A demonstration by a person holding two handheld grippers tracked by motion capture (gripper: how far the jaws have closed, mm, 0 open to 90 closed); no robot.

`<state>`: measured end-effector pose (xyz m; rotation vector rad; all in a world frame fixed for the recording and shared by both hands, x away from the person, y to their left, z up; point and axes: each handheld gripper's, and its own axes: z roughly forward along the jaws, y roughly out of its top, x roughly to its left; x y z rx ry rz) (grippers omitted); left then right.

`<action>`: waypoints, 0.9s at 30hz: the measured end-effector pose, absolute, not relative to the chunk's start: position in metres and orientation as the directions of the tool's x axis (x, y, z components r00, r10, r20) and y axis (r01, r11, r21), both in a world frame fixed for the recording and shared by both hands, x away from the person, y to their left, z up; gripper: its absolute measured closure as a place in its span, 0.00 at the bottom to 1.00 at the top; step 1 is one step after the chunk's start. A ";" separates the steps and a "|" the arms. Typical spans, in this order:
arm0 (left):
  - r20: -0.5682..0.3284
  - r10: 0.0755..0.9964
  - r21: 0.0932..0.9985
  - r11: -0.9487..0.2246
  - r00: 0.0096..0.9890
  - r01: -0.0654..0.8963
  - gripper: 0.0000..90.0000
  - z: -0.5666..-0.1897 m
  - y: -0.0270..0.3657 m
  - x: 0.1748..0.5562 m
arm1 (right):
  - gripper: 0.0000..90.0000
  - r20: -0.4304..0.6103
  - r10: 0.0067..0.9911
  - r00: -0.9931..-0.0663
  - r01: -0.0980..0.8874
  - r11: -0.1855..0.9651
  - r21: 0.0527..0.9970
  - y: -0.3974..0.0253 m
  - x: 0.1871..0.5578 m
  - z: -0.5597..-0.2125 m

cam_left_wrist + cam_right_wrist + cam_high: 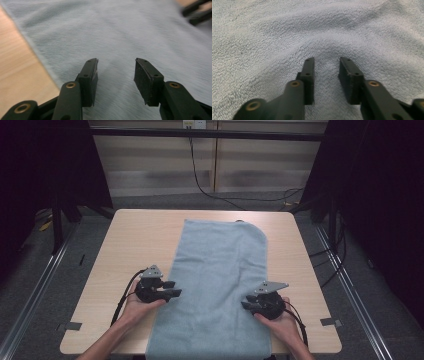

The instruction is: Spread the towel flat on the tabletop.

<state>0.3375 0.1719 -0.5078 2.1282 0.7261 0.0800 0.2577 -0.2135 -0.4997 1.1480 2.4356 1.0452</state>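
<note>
A light blue towel lies lengthwise on the wooden table, folded, its near end hanging over the front edge. My left gripper rests at the towel's left edge, jaws open over the cloth with nothing between them. My right gripper sits at the towel's right edge, jaws open over the terry surface, with a low ridge of cloth just ahead of them. The right gripper's jaws appear far off in the left gripper view.
Bare tabletop flanks the towel on both sides. Black cables run along the floor behind the table. Metal rails run along the floor at left and right. Tape marks sit near the front corners.
</note>
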 end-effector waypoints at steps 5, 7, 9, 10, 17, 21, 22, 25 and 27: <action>-0.121 0.511 0.742 -0.523 0.851 0.419 0.79 -0.505 0.177 0.328 | 0.94 0.062 0.735 -0.675 0.552 0.447 0.704 -0.212 0.256 -0.500; -0.144 0.492 0.739 -0.523 0.859 0.424 0.88 -0.505 0.182 0.318 | 0.95 0.076 0.717 -0.693 0.546 0.453 0.705 -0.209 0.249 -0.500; -0.153 0.477 0.737 -0.528 0.866 0.421 0.89 -0.504 0.189 0.305 | 0.95 0.095 0.696 -0.712 0.540 0.456 0.708 -0.208 0.241 -0.500; -0.156 0.475 0.735 -0.529 0.866 0.423 0.89 -0.504 0.192 0.297 | 0.95 0.095 0.696 -0.712 0.540 0.456 0.708 -0.208 0.241 -0.500; -0.229 0.416 0.716 -0.541 0.880 0.441 0.89 -0.502 0.214 0.253 | 0.95 0.141 0.647 -0.750 0.540 0.474 0.695 -0.202 0.206 -0.498; -0.279 0.378 0.704 -0.544 0.883 0.456 0.87 -0.500 0.219 0.236 | 0.94 0.170 0.619 -0.767 0.544 0.487 0.683 -0.201 0.182 -0.496; -0.292 0.377 0.703 -0.538 0.879 0.465 0.85 -0.499 0.221 0.236 | 0.93 0.186 0.615 -0.766 0.553 0.483 0.679 -0.202 0.178 -0.496; -0.290 0.406 0.748 -0.469 0.867 0.469 0.81 -0.492 0.222 0.248 | 0.87 0.197 0.616 -0.763 0.556 0.470 0.685 -0.202 0.175 -0.493; -0.285 0.416 0.759 -0.452 0.864 0.468 0.79 -0.490 0.222 0.257 | 0.86 0.220 0.616 -0.756 0.561 0.437 0.704 -0.204 0.178 -0.490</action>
